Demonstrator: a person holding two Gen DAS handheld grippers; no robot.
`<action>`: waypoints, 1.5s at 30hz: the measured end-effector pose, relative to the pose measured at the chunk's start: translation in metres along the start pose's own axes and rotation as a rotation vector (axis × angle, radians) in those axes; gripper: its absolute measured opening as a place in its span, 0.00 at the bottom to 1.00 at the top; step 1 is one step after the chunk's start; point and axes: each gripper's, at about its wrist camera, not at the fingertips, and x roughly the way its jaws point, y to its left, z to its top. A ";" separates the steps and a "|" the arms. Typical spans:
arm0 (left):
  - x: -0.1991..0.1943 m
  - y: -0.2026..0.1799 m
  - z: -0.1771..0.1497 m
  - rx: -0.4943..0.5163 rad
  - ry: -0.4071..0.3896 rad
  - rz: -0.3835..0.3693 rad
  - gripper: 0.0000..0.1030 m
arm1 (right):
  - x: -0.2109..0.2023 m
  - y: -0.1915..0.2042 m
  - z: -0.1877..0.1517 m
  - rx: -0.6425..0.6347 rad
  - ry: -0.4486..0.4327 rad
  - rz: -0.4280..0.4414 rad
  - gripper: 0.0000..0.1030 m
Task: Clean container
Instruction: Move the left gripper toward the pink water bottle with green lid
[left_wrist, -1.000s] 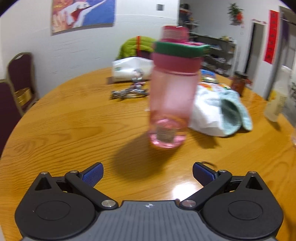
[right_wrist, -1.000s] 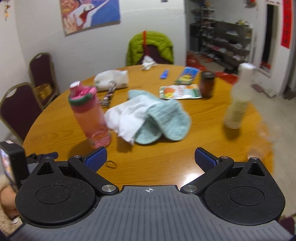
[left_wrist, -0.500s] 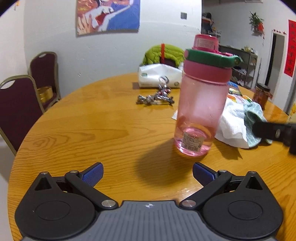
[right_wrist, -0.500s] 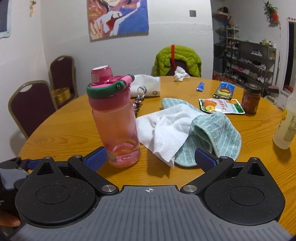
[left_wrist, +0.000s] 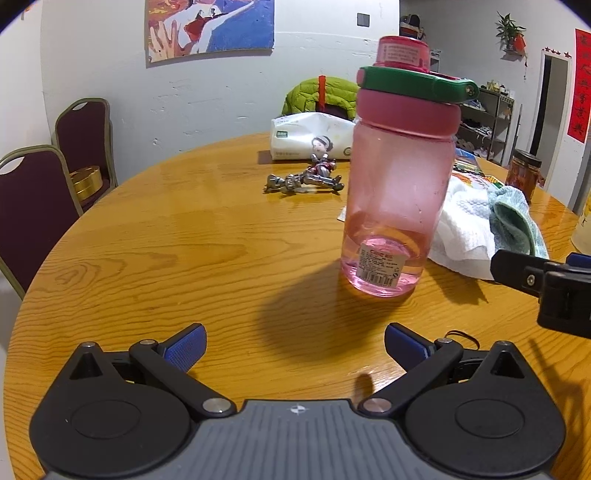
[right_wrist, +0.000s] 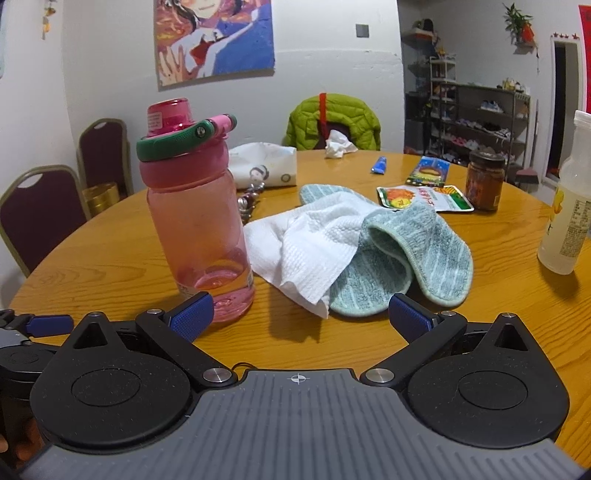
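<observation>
A pink see-through bottle (left_wrist: 399, 192) with a pink and green lid stands upright on the round wooden table (left_wrist: 184, 251); the right wrist view has the bottle (right_wrist: 199, 229) at its left. Beside it lie a white cloth (right_wrist: 310, 243) and a teal striped cloth (right_wrist: 417, 254), also seen as the white cloth (left_wrist: 461, 225) in the left wrist view. My left gripper (left_wrist: 294, 345) is open, a short way in front of the bottle and slightly left of it. My right gripper (right_wrist: 299, 315) is open, with the cloths just ahead; its left fingertip overlaps the bottle's base in the image.
A metal figurine (left_wrist: 303, 180) and a white tissue pack (left_wrist: 310, 138) lie behind the bottle. A jar (right_wrist: 484, 180), snack packets (right_wrist: 424, 195) and a pale bottle (right_wrist: 569, 206) stand to the right. Dark red chairs (left_wrist: 33, 206) line the table's left edge.
Both grippers have come lower and closer to the bottle and the cloths. The bottle now looms larger in both views, and the right gripper has entered the left wrist view's right edge.
</observation>
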 end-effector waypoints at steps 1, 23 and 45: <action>0.000 -0.001 0.000 0.003 0.001 -0.001 0.99 | -0.001 0.000 0.001 0.000 0.006 0.000 1.00; 0.011 -0.014 0.029 0.096 -0.031 -0.056 0.99 | -0.003 -0.002 0.036 -0.073 0.109 0.023 1.00; 0.030 -0.003 0.041 0.217 -0.076 -0.102 1.00 | -0.032 -0.018 0.084 -0.012 -0.011 0.301 1.00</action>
